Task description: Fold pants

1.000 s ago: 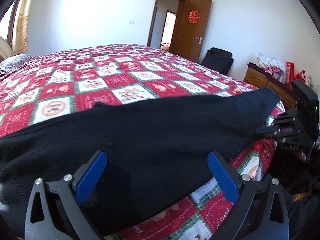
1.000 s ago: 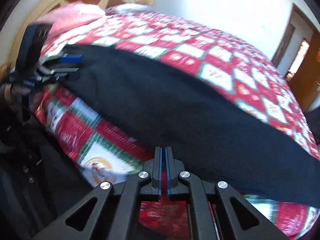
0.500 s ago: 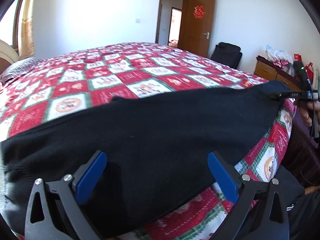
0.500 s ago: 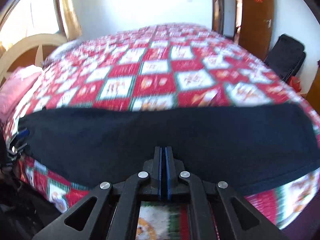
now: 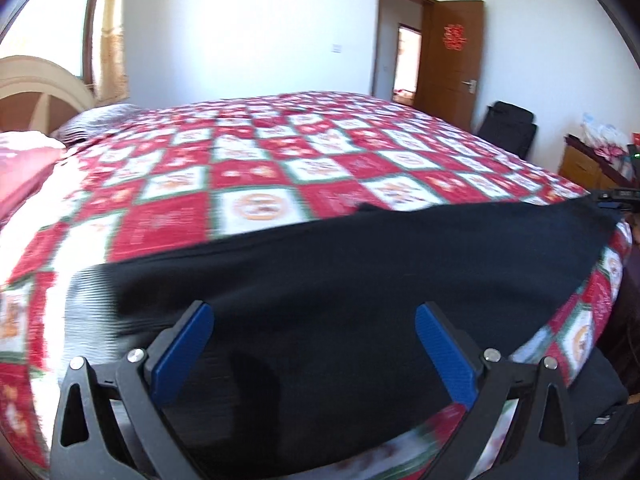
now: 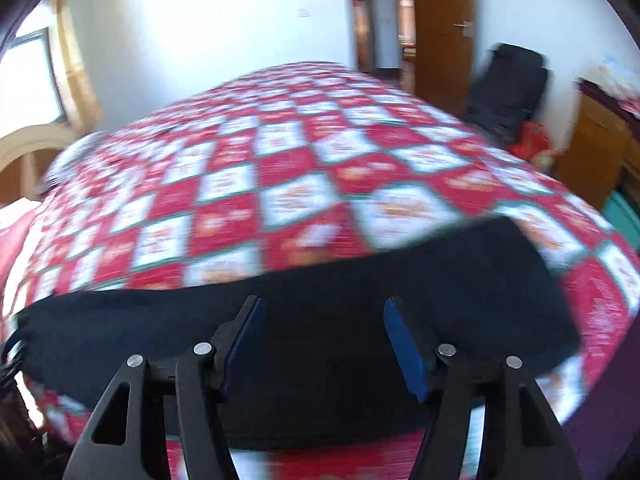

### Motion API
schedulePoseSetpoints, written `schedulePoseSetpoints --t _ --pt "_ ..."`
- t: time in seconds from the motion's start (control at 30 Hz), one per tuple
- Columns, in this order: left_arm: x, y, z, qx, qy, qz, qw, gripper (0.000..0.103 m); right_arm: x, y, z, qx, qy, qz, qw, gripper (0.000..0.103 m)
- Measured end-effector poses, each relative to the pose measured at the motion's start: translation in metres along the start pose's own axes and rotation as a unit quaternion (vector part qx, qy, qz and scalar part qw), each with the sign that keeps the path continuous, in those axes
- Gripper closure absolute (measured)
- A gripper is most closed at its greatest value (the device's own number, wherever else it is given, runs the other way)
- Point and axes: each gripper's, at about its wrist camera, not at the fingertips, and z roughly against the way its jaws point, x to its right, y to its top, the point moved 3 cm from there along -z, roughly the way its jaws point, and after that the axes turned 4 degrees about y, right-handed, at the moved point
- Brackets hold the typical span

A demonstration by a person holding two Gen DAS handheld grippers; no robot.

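Left wrist view: black pants (image 5: 360,280) lie along the quilt's (image 5: 280,168) near edge beneath both spread, empty grippers, left (image 5: 312,344) and right (image 6: 324,344); bare quilt beyond.

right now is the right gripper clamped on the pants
No, the right gripper is open, its two blue pads spread apart over the black pants lying flat on the bed.
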Motion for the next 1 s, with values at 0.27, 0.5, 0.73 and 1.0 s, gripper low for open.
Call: schedulePoseSetpoints --t 0.27,0.5,0.73,1.0 --pt "-0.087 0.000 0.014 0.023 0.100 0.066 0.9926 0.000 -0.185 -0.003 -0.058 -0.072 0.236 0.072 0.966 0.040" --pt "-0.134 -0.017 0.001 -0.010 0.070 0.144 0.9871 0.000 -0.331 -0.002 -0.119 -0.131 0.312 0.144 0.930 0.040" --pt "-0.125 -0.021 -0.002 -0.008 0.053 0.146 0.9878 0.000 -0.388 -0.009 -0.159 -0.188 0.326 0.153 0.914 0.041" --pt "-0.111 -0.025 -0.012 -0.010 0.081 0.090 0.9926 0.000 -0.400 -0.018 -0.179 -0.190 0.284 0.164 0.925 0.099"
